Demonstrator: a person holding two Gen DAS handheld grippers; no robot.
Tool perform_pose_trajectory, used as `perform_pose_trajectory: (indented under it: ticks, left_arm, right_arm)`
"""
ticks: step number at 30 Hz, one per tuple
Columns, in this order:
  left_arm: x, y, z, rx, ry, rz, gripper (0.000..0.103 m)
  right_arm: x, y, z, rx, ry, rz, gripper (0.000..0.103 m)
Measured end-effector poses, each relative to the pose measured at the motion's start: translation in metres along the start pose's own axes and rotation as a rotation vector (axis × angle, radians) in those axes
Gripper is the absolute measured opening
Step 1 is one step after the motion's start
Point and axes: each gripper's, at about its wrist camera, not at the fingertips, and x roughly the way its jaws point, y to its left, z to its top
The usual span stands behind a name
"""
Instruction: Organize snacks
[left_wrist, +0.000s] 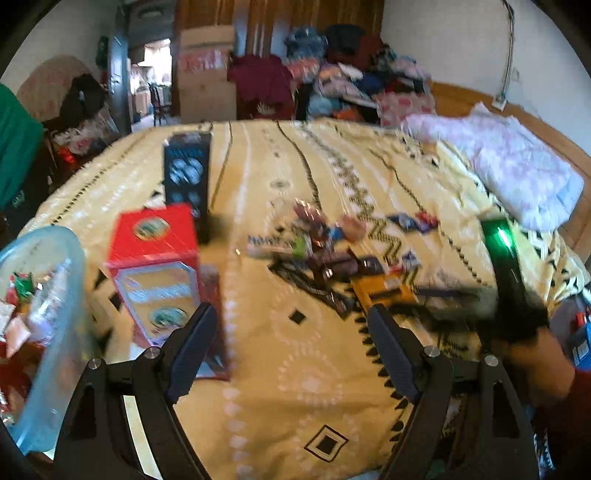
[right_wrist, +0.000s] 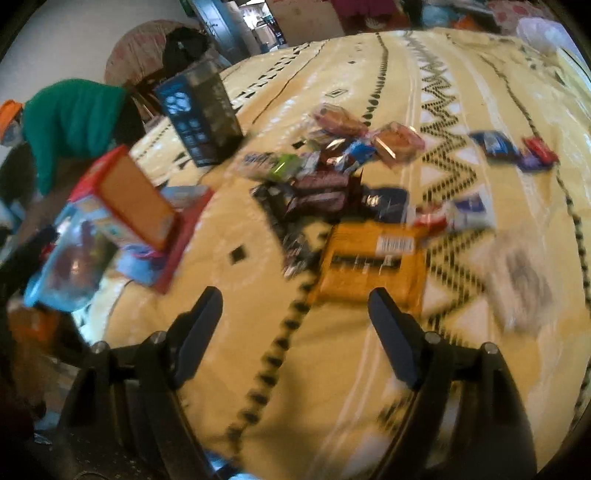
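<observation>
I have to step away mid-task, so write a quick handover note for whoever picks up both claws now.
Left claw: open, empty, over the bedspread.
Right claw: open, empty, just short of the orange packet.
Snack pile loose mid-bed; red box and dark box to the left, blue tub at the left edge with some wrappers inside.
Left to do: sort the pile.

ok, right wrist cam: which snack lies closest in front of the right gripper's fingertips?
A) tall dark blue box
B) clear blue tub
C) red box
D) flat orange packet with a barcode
D: the flat orange packet lies on the yellow bedspread just beyond the open right gripper; the tall dark blue box and red box sit further off to the left.
</observation>
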Motion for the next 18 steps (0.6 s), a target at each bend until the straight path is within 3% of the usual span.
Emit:
perform_pose_trajectory:
  ticks: [2, 4, 7, 11, 14, 17, 18]
  left_arm:
    - [0.013, -0.008, -0.004, 0.022, 0.031, -0.021, 0.085]
    - [0.021, -0.011, -0.01, 0.03, 0.058, -0.043, 0.085]
    - [0.029, -0.009, -0.014, 0.022, 0.09, -0.085, 0.085]
    - [0.043, -0.006, -0.016, 0.014, 0.123, -0.113, 0.085]
    - [0.052, -0.007, -0.019, 0.008, 0.145, -0.119, 0.085]
    - [0.059, -0.008, -0.02, -0.001, 0.167, -0.129, 0.085]
    - [0.061, -0.009, -0.021, -0.001, 0.172, -0.131, 0.085]
  right_arm:
    - [0.02, -0.002, 0.021, -0.049, 0.038, 0.006, 0.082]
    - [0.039, -0.001, 0.041, -0.16, 0.06, -0.054, 0.082]
    - [0.07, 0.001, 0.067, -0.377, 0.152, -0.107, 0.082]
    - [0.104, 0.005, 0.073, -0.668, 0.286, -0.151, 0.082]
    - [0.122, 0.005, 0.072, -0.74, 0.352, -0.121, 0.082]
    - [0.135, 0.006, 0.071, -0.745, 0.361, -0.119, 0.079]
    - [0.135, 0.004, 0.071, -0.715, 0.344, -0.117, 0.061]
